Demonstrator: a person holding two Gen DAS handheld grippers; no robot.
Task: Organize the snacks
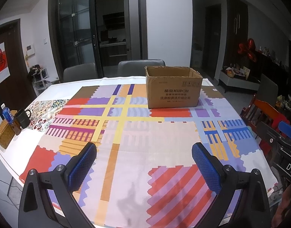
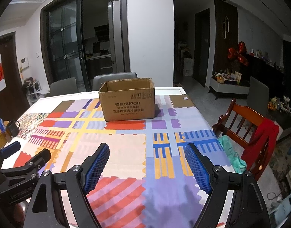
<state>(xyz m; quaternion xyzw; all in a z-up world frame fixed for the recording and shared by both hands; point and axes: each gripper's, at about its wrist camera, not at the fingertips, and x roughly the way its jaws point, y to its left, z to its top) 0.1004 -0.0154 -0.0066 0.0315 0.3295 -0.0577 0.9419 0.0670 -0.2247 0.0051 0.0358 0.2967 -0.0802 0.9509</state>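
An open brown cardboard box (image 1: 173, 91) with printed lettering stands on the far part of a table covered by a colourful patchwork cloth (image 1: 136, 136); its inside is hidden from both views. The same box (image 2: 127, 102) sits straight ahead in the right wrist view. My left gripper (image 1: 144, 150) hovers over the near cloth, jaws wide apart, nothing between the blue pads. My right gripper (image 2: 147, 152) is likewise open and empty over the cloth (image 2: 126, 148). No snack shows in either view.
A blue-capped bottle (image 1: 6, 114), a dark mug (image 1: 21, 118) and a woven basket (image 1: 4, 134) stand at the table's left edge. Grey chairs (image 1: 141, 66) line the far side. A wooden chair (image 2: 246, 129) with red and teal cloth stands on the right.
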